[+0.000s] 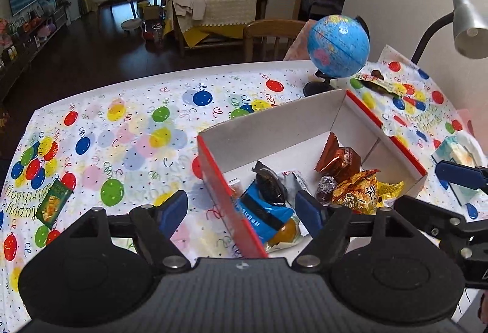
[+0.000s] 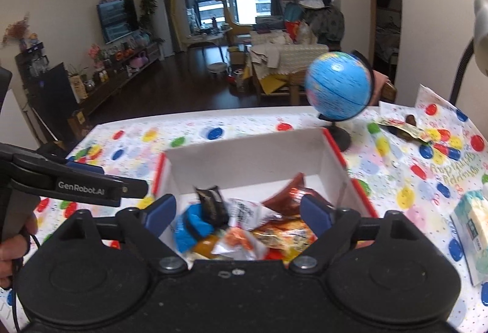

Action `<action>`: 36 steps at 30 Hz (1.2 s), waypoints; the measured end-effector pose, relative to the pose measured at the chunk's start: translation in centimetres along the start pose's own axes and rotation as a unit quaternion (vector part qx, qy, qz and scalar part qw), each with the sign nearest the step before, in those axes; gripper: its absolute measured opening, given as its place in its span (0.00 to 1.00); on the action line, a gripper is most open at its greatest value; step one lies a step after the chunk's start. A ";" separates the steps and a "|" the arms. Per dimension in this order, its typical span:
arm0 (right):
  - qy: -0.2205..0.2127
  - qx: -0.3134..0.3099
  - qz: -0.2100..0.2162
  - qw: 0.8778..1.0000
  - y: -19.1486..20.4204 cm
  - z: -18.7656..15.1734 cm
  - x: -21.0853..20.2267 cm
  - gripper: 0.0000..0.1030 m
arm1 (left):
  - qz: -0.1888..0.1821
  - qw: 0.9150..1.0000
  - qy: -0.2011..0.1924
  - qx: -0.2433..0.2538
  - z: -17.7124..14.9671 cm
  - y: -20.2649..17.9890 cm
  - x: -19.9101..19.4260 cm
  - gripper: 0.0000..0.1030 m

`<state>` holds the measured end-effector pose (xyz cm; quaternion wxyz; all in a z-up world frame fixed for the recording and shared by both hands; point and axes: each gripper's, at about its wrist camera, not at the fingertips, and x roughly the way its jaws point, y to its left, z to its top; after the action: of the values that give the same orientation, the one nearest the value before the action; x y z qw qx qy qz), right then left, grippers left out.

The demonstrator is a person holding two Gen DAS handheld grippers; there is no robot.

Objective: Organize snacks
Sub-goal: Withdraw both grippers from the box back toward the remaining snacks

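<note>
Progress check, snack sorting. The box (image 1: pixel 274 125), white inside with red outer walls, sits on the worktop (image 1: pixel 137 125) right of centre, near the globe (image 1: pixel 338 46). Several snacks already lie in its near end: a blue packet (image 1: pixel 262 211), a dark wrapper (image 1: pixel 268 183) on top of it, a brown packet (image 1: pixel 338 159), a yellow-orange packet (image 1: pixel 360 189), a small foil-wrapped piece (image 1: pixel 324 188) and an orange jelly cup (image 1: pixel 285 230) at the near edge. The far end of the box is bare.

Still outside the box:
- a green packet (image 1: pixel 53 203) on the near left of the worktop, well apart from the box;
- a dark and yellow wrapper (image 1: pixel 378 82) on the far right, just beyond the globe's base;
- a pale pack (image 2: pixel 471 229) on the right; cannot tell whether it is a snack or tissues.

Left tool (image 1: pixel 241 211): jaws wide, nothing between them, hovering over the near left wall of the box. Right tool (image 2: pixel 238 211): jaws also wide and empty, hovering over the pile in the box; the right view is motion-blurred.

Judgement: more than half done. At least two loose pieces remain to be collected; the green packet lies on the left tool's side, the far wrapper on the right tool's side.
</note>
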<state>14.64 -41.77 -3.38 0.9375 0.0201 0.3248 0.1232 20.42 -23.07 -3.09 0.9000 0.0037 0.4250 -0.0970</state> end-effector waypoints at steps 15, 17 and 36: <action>0.004 0.000 0.033 0.999 10.7 0.3 2.2 1.00 | -0.031 0.999 -0.015 -0.001 -2.4 10.3 -3.6 0.78; 0.008 0.002 0.032 0.999 12.2 0.2 2.7 1.00 | -0.035 0.999 -0.016 -0.005 -2.7 12.1 -3.9 0.80; 0.060 0.007 0.019 0.998 24.7 -2.6 8.9 0.98 | -0.012 1.000 0.012 -0.023 -3.9 27.2 -1.7 0.80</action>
<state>14.36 -15.74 -7.89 0.9134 0.0260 0.3813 0.1398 21.21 4.29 -6.39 0.8935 -0.0210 0.4376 -0.0982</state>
